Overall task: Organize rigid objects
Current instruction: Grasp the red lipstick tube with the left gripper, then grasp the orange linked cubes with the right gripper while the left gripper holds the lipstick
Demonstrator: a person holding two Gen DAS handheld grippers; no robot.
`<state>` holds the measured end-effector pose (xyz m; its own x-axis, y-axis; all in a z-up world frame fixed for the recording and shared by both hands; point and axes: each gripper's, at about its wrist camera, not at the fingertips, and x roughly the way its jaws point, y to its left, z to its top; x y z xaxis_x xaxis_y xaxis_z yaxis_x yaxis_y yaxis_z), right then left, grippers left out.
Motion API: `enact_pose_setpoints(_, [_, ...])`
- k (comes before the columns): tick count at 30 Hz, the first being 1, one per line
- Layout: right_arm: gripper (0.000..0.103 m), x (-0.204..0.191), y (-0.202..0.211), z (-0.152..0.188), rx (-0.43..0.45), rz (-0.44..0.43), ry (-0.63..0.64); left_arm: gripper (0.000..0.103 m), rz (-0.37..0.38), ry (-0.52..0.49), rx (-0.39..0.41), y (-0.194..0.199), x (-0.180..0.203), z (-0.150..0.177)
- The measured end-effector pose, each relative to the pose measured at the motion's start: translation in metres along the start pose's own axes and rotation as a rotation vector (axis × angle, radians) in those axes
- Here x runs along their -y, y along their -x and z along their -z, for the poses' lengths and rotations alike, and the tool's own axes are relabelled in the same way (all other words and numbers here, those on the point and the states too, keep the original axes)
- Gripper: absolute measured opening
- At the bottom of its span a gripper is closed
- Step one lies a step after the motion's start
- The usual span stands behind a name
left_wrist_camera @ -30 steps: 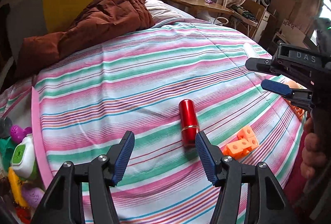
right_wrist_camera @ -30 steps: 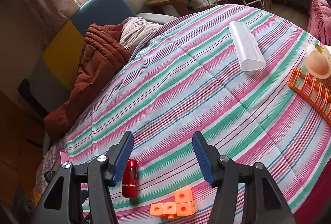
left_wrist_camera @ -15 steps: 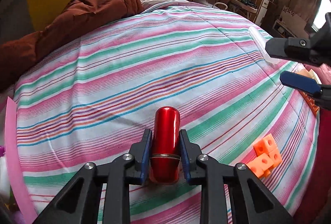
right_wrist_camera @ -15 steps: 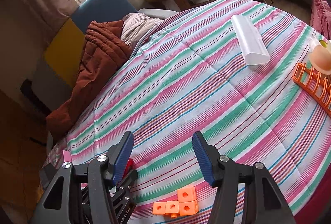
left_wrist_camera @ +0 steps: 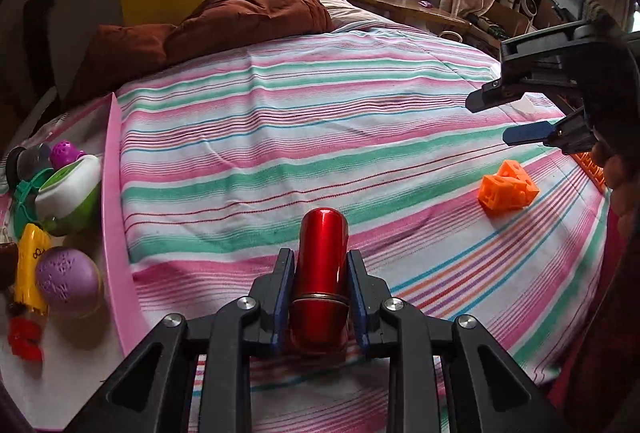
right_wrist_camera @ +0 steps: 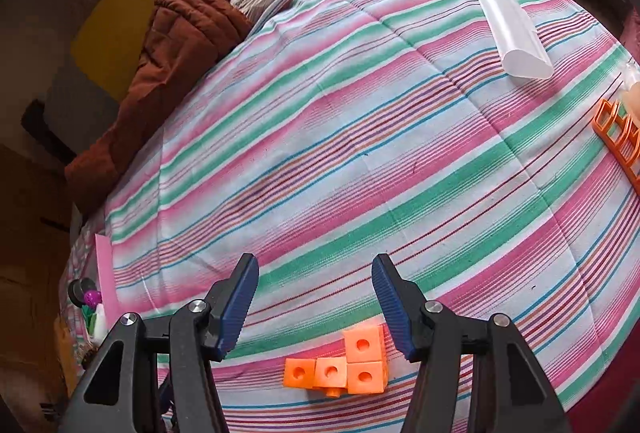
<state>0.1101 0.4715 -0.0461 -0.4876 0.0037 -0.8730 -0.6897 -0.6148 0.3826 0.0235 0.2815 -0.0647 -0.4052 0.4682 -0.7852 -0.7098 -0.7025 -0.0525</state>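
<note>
Left gripper (left_wrist_camera: 320, 297) jaws clamp red cylinder (left_wrist_camera: 322, 273) — right gripper (right_wrist_camera: 316, 307) jaws apart.

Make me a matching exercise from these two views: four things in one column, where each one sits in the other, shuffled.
Things:
1. red cylinder
2. orange cube cluster
3. white tube
4. purple ball

Places:
A. beyond the pink rim, among toys
B. far across the striped bedspread
C. in the left tongs
D. beneath the open right tongs

Pairs: 1-C, 2-D, 3-B, 4-A
</note>
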Motion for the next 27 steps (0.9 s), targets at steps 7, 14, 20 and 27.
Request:
enact_pose_setpoints(7, [0.074, -0.017, -0.001, 0.016, -0.113, 0.108, 0.119, 0.027, 0.024, 0.007, 0.023, -0.002, -0.003, 0.004])
enact_pose_setpoints(14, [0.082, -0.025, -0.015, 0.024, -0.222, 0.203, 0.221, 0.027, 0.046, 0.031, 0.029, 0.000, -0.007, 0.006])
enact_pose_setpoints(20, [0.061, -0.032, -0.032, 0.033, -0.298, 0.271, 0.306, 0.027, 0.043, 0.029, 0.035, 0.002, -0.007, 0.009])
enact_pose_setpoints(27, [0.060, -0.069, -0.033, 0.041, -0.158, 0.146, 0.426, 0.027, 0.025, 0.010, 0.042, 0.003, -0.004, 0.010])
